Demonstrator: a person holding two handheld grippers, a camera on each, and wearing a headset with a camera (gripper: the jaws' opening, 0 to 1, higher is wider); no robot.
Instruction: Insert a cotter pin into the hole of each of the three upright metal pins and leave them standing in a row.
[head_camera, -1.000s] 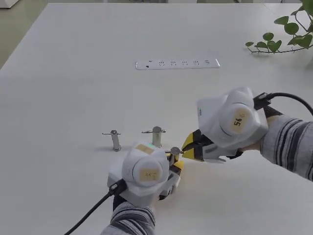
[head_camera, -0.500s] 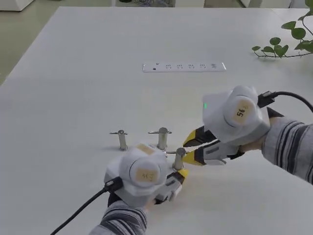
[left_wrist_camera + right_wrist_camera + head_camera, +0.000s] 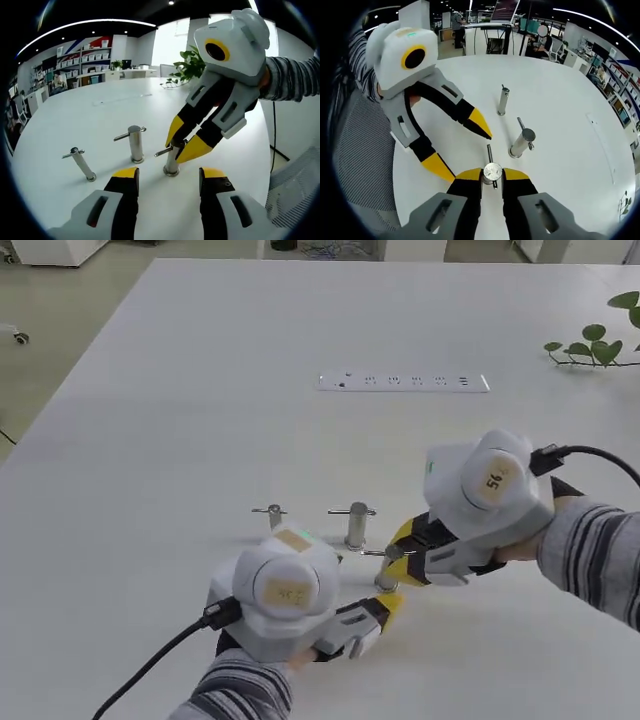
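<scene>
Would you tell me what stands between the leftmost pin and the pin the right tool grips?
The middle pin, a cotter pin through its top; the left gripper view shows it.

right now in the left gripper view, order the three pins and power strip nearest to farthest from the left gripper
1. right pin, dead ahead of the left gripper, clamped in the right gripper
2. middle pin, ahead and left
3. left pin, farther left
4. power strip, far back, beyond them
</scene>
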